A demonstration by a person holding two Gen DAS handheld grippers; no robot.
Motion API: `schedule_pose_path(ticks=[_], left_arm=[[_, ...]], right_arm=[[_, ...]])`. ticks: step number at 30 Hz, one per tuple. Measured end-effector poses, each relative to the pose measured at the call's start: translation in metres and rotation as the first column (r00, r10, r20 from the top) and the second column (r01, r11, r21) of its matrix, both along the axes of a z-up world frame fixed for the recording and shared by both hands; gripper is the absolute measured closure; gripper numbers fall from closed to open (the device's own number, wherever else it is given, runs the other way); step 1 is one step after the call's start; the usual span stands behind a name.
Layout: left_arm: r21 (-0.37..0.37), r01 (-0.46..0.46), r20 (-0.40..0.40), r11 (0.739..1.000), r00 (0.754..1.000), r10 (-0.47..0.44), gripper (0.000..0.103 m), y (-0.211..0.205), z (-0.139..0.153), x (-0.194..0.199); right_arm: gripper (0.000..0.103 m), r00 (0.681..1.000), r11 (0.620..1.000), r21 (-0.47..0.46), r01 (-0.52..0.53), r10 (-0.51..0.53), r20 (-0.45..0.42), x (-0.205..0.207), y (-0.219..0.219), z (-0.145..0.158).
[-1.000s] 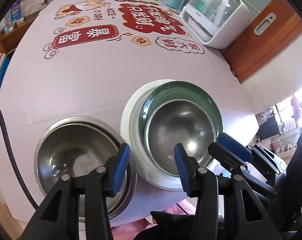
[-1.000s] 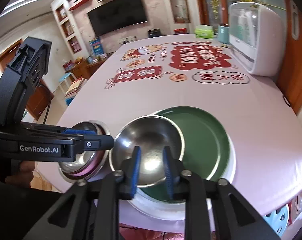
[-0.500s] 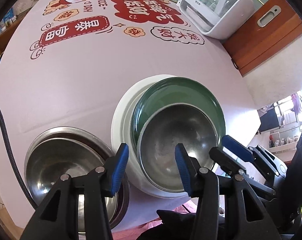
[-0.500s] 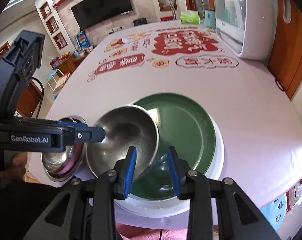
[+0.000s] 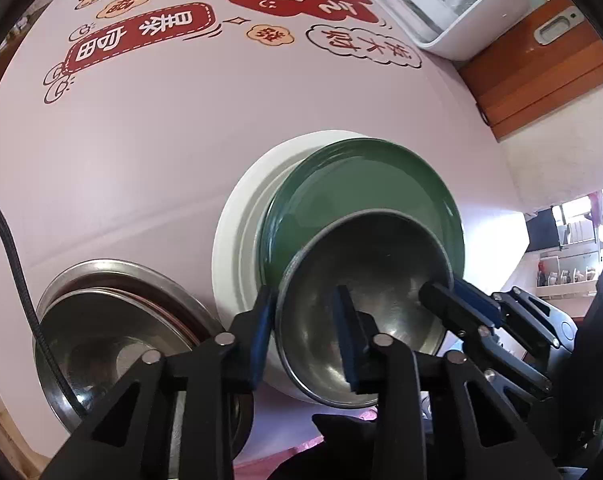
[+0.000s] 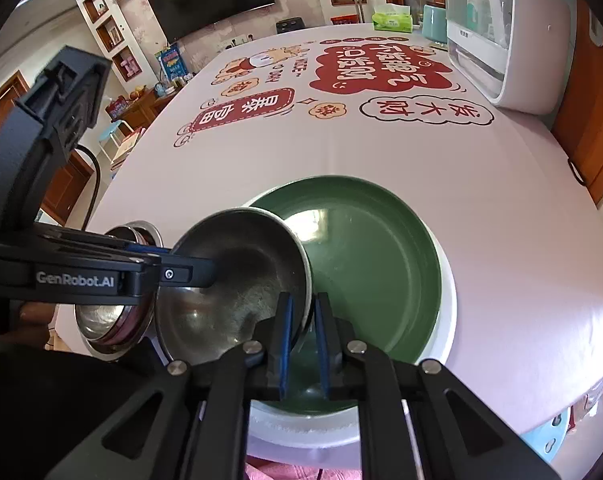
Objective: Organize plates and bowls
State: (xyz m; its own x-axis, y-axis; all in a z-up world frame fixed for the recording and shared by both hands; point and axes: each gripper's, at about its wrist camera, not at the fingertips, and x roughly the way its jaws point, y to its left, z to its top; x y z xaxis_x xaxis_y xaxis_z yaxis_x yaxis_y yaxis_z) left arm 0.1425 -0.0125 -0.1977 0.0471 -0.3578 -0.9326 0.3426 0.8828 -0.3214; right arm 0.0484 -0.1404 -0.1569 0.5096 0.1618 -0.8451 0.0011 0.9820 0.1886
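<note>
A steel bowl (image 5: 373, 280) sits tilted in a green plate (image 5: 353, 188), which rests on a larger white plate (image 5: 237, 232). My left gripper (image 5: 303, 326) straddles the bowl's left rim, one pad outside and one inside, and its jaws are closing on it. In the right wrist view my right gripper (image 6: 303, 332) is closing on the bowl's (image 6: 237, 280) right rim, which stands in the narrow gap between the pads. There the left gripper (image 6: 197, 273) reaches in from the left. The green plate (image 6: 373, 260) lies beyond.
A stack of steel bowls (image 5: 113, 320) stands at the table's near left edge, with a pinkish rim (image 6: 121, 332) showing in it. A black cable (image 5: 9, 248) hangs on the left. A white appliance (image 6: 501, 40), a tissue pack (image 6: 391, 22) and a teal cup (image 6: 433, 24) stand at the far right.
Both grippers came down onto the steel bowl and their jaws narrowed on opposite rims. The bowl, flat in the green plate before, now tilts toward the near side.
</note>
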Motion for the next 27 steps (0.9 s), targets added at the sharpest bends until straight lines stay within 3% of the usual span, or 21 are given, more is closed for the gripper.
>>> schedule_pose_path(ticks=[7, 15, 27], left_arm=[[-0.001, 0.002, 0.003, 1.000, 1.000, -0.002, 0.083, -0.003, 0.001, 0.003], [-0.065, -0.007, 0.090, 0.998, 0.996, 0.013, 0.083, 0.007, 0.024, -0.002], [-0.108, -0.080, 0.170, 0.991, 0.981, 0.098, 0.083, 0.049, 0.052, -0.011]], right_arm=[[0.094, 1.000, 1.000, 0.002, 0.017, -0.018, 0.015, 0.003, -0.007, 0.004], [0.096, 0.996, 0.999, 0.030, 0.033, -0.035, 0.085, 0.001, -0.011, 0.024], [0.095, 0.988, 0.998, 0.036, -0.046, 0.040, 0.147, 0.009, 0.018, 0.046]])
